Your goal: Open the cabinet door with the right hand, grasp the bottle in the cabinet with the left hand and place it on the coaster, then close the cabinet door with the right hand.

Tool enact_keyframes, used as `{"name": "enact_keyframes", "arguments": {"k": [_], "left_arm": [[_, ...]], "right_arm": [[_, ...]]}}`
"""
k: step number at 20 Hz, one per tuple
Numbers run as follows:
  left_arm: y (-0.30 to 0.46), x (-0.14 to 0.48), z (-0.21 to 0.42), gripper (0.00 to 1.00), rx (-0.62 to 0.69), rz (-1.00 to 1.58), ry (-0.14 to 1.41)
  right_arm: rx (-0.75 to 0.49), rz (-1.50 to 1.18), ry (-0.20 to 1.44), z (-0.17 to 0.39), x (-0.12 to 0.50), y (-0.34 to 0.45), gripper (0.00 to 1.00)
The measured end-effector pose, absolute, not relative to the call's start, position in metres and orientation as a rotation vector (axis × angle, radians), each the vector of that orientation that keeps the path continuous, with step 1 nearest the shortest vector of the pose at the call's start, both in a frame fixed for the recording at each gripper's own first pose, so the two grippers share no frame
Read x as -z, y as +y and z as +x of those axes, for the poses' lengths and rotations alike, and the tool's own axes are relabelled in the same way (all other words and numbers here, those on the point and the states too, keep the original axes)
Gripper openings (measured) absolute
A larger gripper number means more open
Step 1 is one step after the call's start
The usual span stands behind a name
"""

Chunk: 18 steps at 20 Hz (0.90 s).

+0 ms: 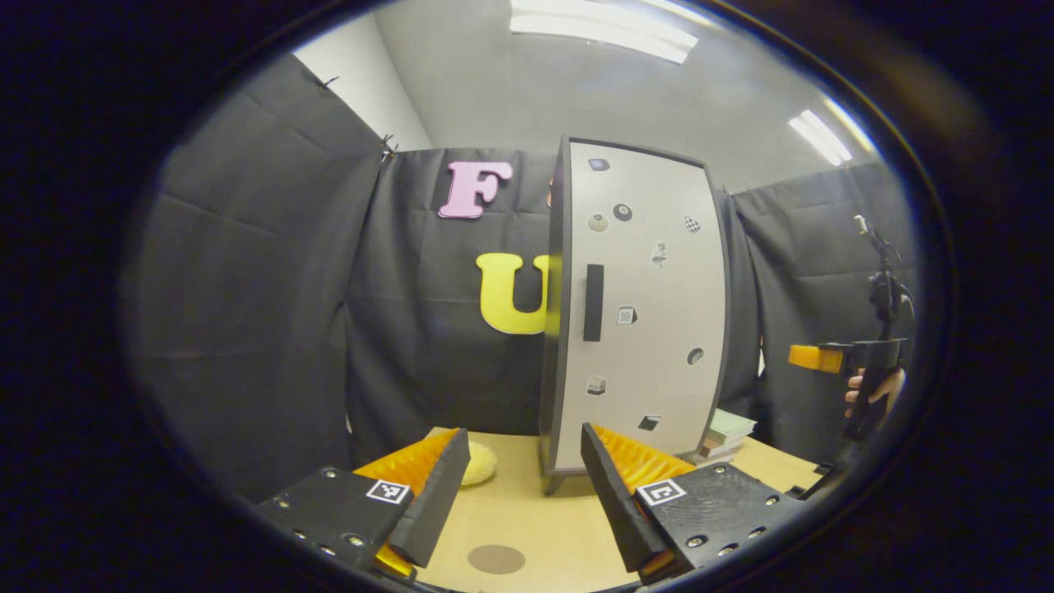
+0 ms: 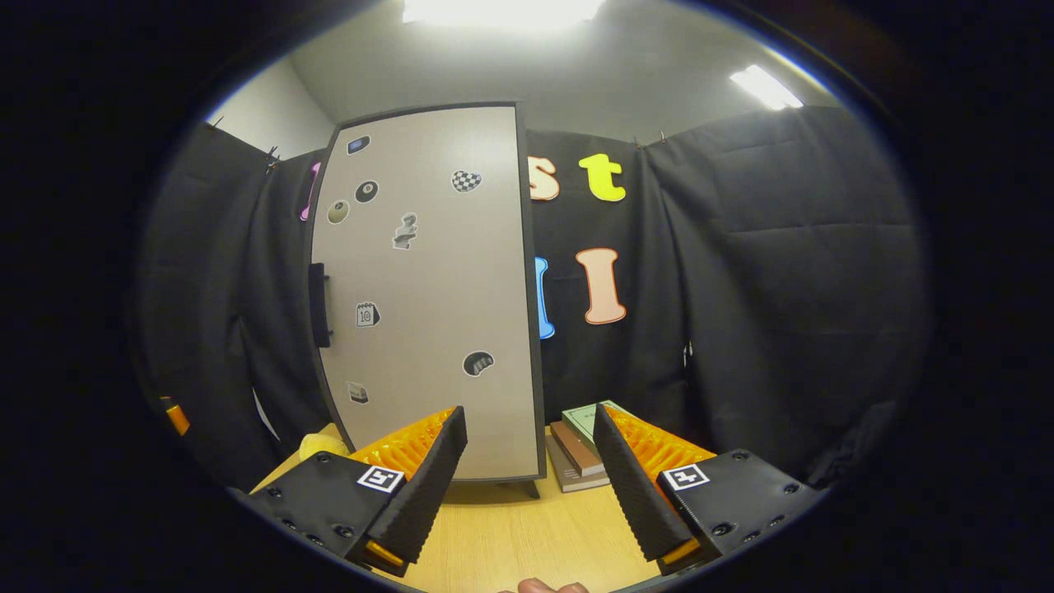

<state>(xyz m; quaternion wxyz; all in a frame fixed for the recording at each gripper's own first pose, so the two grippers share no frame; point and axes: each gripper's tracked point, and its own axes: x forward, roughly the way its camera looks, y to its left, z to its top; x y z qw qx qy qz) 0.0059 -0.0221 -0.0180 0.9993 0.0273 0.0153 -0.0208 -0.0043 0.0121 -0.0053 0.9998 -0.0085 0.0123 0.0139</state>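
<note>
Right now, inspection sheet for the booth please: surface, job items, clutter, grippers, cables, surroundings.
Surface: light wood table, bare in front of the cabinet.
Job's things: cabinet upright with its door shut, dark handle on the door's left edge; round brown coaster flat on the table near the left gripper; bottle not visible with the door shut.
Clutter: stack of books right of the cabinet; yellow object left of it.
Grippers: left gripper open, empty; right gripper open, empty, facing the door.
Cables: nothing seen.
Surroundings: black cloth walls, ceiling lights on.
</note>
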Motion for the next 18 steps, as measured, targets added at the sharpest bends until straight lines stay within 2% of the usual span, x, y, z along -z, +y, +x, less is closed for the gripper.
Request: {"name": "enact_keyframes", "arguments": {"k": [5,10,11,12,15,16,18], "left_arm": [[-0.025,0.025,0.006,0.84,0.045,0.054,0.049],[-0.018,0.037,0.002,0.84,0.024,0.028,0.07],[-0.015,0.039,0.001,0.82,0.016,0.026,0.074],[-0.012,0.04,-0.002,0.84,0.009,0.025,0.074],[-0.004,0.047,-0.009,0.82,-0.013,0.017,0.084],[-0.001,0.05,-0.01,0.84,-0.022,0.016,0.089],[0.008,0.056,-0.015,0.87,-0.045,0.014,0.105]], "right_arm": [[-0.065,-0.013,0.038,-0.004,0.005,0.025,0.93],[-0.115,-0.019,0.049,0.003,-0.004,0.045,0.93],[-0.127,-0.016,0.053,0.005,-0.006,0.051,0.93],[-0.143,-0.015,0.057,0.007,-0.009,0.057,0.93],[-0.193,-0.014,0.053,0.019,-0.025,0.081,0.93],[-0.202,-0.019,0.043,0.025,-0.033,0.087,0.98],[-0.224,-0.047,0.022,0.038,-0.05,0.102,0.98]]}}
